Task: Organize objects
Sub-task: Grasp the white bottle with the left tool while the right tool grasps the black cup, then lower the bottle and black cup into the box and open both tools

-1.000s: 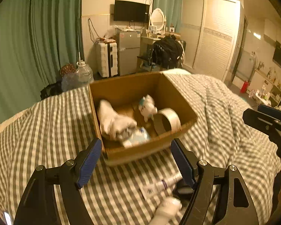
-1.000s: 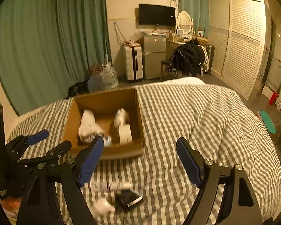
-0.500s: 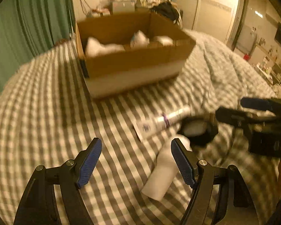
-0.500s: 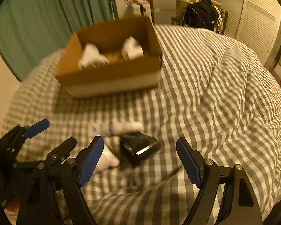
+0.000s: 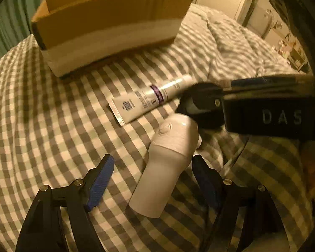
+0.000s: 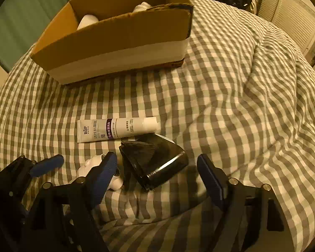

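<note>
The white bottle [image 5: 168,163] lies on its side on the checked quilt [image 5: 52,126], its cap end pointing toward the box, and my left tongs [image 5: 152,180] are spread wide around its lower body, neither pad touching it as far as I can see. Just beyond it the white tube [image 5: 149,98] lies flat, and touching the tube's far end sits the black object [image 6: 155,161], tipped on the soft bedding. My right tongs [image 6: 157,170] stand open on either side of that black object, with nothing pinched. Behind all three stands the cardboard box [image 6: 115,33], well apart from them, with a couple of white items already inside; I judge these three things belong in there too. What worries me is the crowding: the bottle's cap sits right against the black object, and my right tongs cross close over the bottle's top in the left view, so the two tools could knock each other if both close together. The bottle is round and smooth, so a pinch off its middle could squirt it sideways into the tube. The black object looks glossy and wedge-shaped, so it may slip. The quilt is soft and rumpled, and pressing down could sink things out of reach. The box's tall near wall must be cleared on the way in.
</note>
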Demonstrator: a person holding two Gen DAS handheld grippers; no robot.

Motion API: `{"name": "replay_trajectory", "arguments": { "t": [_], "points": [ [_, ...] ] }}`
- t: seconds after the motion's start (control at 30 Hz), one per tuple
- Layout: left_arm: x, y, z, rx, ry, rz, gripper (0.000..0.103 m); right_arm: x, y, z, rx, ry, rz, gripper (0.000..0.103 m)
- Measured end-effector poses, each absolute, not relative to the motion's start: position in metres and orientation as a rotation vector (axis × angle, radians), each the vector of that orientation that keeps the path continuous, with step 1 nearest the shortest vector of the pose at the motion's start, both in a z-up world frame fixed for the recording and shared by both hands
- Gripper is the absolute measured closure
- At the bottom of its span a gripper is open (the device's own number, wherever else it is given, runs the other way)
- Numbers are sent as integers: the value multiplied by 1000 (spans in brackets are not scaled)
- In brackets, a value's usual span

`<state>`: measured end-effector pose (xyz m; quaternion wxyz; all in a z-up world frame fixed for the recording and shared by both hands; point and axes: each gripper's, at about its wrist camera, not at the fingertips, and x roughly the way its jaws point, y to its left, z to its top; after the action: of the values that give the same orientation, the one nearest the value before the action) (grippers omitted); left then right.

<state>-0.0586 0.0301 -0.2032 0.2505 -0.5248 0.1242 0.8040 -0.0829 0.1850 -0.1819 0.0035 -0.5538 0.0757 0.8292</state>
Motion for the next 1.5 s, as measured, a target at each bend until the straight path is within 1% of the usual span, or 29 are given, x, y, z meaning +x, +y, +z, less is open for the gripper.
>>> {"name": "replay_trajectory", "arguments": {
  "t": [0.1,0.17,0.2,0.23,0.27,0.37,0.5,0.77,1.17,1.5],
  "points": [
    [-59,31,-209,-1436,344,2178,26,-86,185,-188,-1767,239,2583,47],
    [-59,30,-208,-1427,328,2166,33,-85,187,-188,-1760,260,2583,49],
    [-58,30,-207,-1419,320,2158,40,-84,189,-188,-1754,272,2588,51],
    [-57,31,-207,-1412,313,2148,51,-82,190,-187,-1746,288,2595,52],
    [-56,31,-206,-1405,301,2131,56,-81,192,-186,-1737,300,2600,54],
    [-55,31,-206,-1402,294,2126,56,-75,196,-181,-1703,340,2618,55],
    [-60,22,-198,-1407,218,2126,59,-64,198,-171,-1646,383,2652,56],
    [-61,8,-179,-1383,192,2217,59,-57,208,-147,-1515,484,2729,57],
    [-46,-21,-132,-1330,97,2344,59,-30,199,-102,-1317,451,2806,58],
    [-34,-32,-75,-1202,67,2438,59,1,188,-51,-1132,341,2881,58]
  ]
}}
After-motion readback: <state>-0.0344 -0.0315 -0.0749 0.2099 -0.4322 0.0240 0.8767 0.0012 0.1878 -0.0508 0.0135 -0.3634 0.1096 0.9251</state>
